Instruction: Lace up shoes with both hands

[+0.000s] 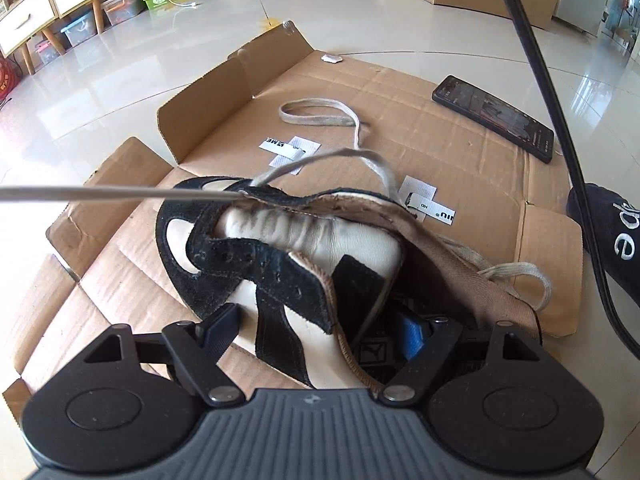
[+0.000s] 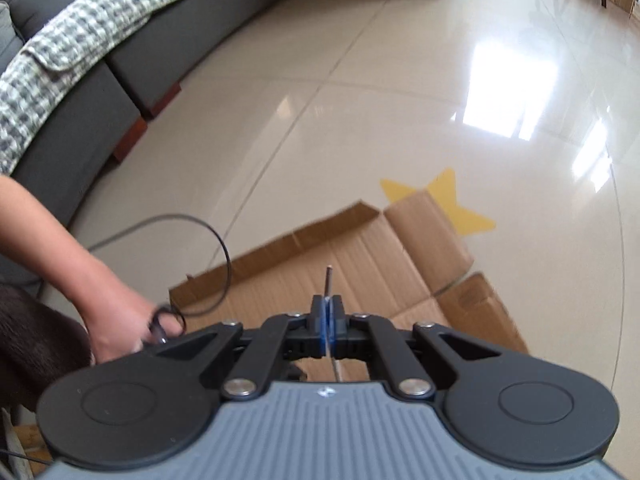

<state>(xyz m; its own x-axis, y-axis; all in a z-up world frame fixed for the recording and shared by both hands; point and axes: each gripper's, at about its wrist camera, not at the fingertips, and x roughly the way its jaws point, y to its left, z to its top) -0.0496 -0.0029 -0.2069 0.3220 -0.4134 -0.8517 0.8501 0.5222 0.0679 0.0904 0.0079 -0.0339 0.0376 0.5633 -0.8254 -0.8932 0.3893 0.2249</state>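
While the left gripper (image 1: 324, 328) stands wide, its two fingers straddle the heel end of the shoe (image 1: 288, 256), one finger outside the near wall and the other down inside the opening; whether the pads press on the shoe cannot be told. The shoe lies on its side on a flattened sheet of cardboard (image 1: 460, 120), directly ahead of this gripper, toe pointing away. Its upper is black suede over cream leather, with a creased cream tongue and a tan fabric lining that is frayed along the collar. Eyelet holes show along the black strip nearest the gripper.

A flat, greyish-white lace (image 1: 320, 118) leaves the far eyelets; one length loops loosely on the cardboard beyond the shoe, another runs taut out of frame to the left. Further slack is bunched to the right of the shoe.

The right gripper (image 2: 328, 330) is clamped narrow on the lace's stiff tip (image 2: 329, 280), which pokes out just past the blue pads (image 2: 323, 330). A phone (image 1: 494, 116) lies beyond the shoe, to the right.
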